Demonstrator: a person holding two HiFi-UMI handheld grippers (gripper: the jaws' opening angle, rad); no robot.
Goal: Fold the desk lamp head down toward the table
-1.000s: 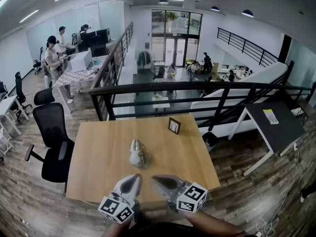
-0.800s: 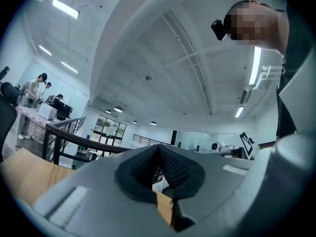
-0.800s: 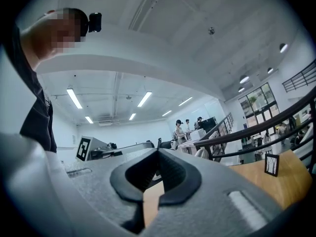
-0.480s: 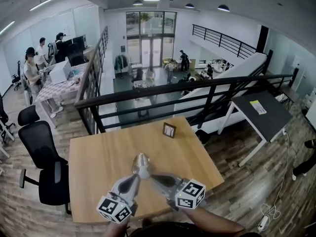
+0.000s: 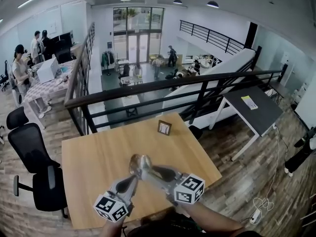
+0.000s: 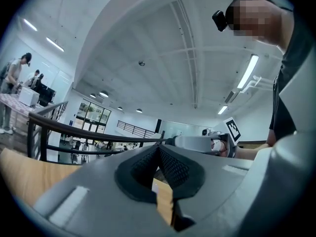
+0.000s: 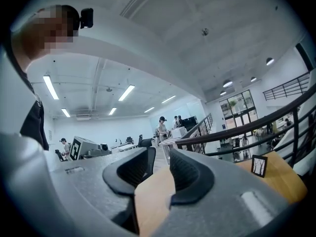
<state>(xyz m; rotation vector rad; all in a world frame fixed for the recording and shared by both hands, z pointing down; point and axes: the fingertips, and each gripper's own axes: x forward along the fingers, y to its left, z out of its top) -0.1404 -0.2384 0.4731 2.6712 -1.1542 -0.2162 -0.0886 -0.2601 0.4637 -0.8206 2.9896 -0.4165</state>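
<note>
A small silver desk lamp [image 5: 138, 163] stands on the wooden table [image 5: 89, 157], its rounded head seen from above. My left gripper [image 5: 132, 180] sits just in front of the lamp on its left, and in the left gripper view [image 6: 158, 149] its pads meet at the tips with nothing between them. My right gripper [image 5: 151, 171] points at the lamp from the right, its tips right beside the head. In the right gripper view [image 7: 162, 167] its jaws are opening, with a gap and only the bare tabletop showing between them. The lamp is not visible in either gripper view.
A small picture frame [image 5: 164, 128] stands near the table's far edge, also seen as the frame [image 7: 258, 165] at the right. A black railing [image 5: 163, 85] runs behind the table. Black office chairs [image 5: 29, 147] stand to the left, a dark desk [image 5: 254, 107] to the right.
Both grippers have moved forward over the table until their tips are at the lamp. The head view has swung, shifting the table and lamp toward the grippers.
</note>
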